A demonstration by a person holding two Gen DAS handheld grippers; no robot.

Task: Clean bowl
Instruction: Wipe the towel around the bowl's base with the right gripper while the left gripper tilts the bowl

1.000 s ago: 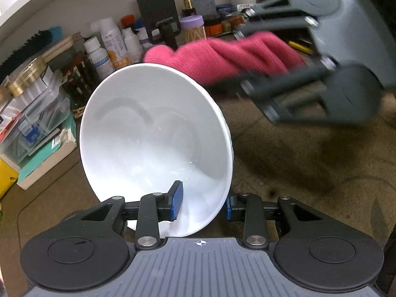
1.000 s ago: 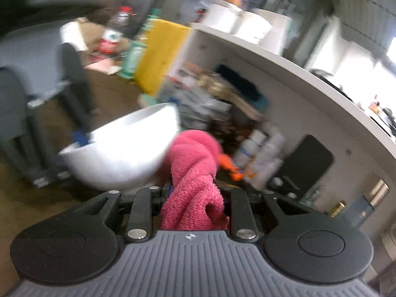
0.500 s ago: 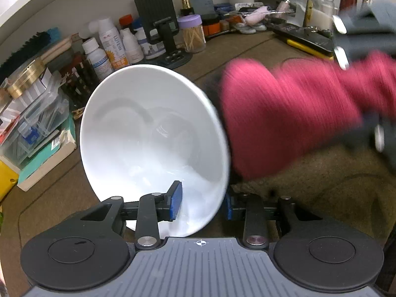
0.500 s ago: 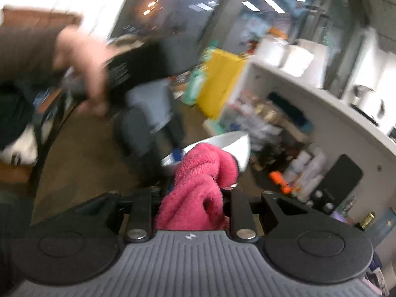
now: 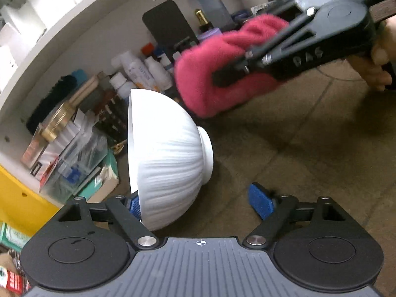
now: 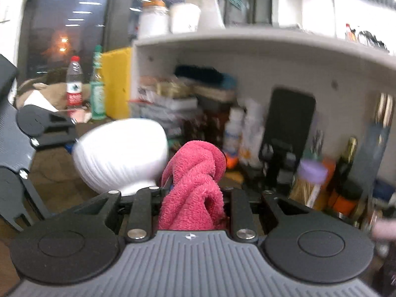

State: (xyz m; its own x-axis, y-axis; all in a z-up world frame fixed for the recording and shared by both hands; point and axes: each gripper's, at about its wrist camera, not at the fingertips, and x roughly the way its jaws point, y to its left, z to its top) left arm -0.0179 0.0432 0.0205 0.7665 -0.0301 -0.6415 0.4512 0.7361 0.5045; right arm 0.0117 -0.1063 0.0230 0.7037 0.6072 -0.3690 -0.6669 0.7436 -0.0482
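Note:
The white ribbed bowl (image 5: 168, 163) lies on its side, opening to the left and foot to the right, resting against the left pad of my left gripper (image 5: 200, 204). The left jaws stand wide apart and the right pad (image 5: 261, 203) touches nothing. My right gripper (image 6: 191, 193) is shut on the pink cloth (image 6: 195, 180). In the left wrist view the cloth (image 5: 222, 66) hangs above and to the right of the bowl, apart from it. The bowl also shows in the right wrist view (image 6: 121, 153), left of the cloth.
A brown tabletop (image 5: 309, 143) lies under both grippers. Bottles (image 5: 138, 71), a black phone stand (image 5: 168, 24), clear boxes (image 5: 76, 158) and other clutter line the back under a white shelf (image 6: 247, 42). A yellow box (image 5: 17, 193) stands at the left.
My left jaws have opened off the bowl's rim. The bowl has turned from facing me to side-on. The cloth has moved up and back, away from the bowl.

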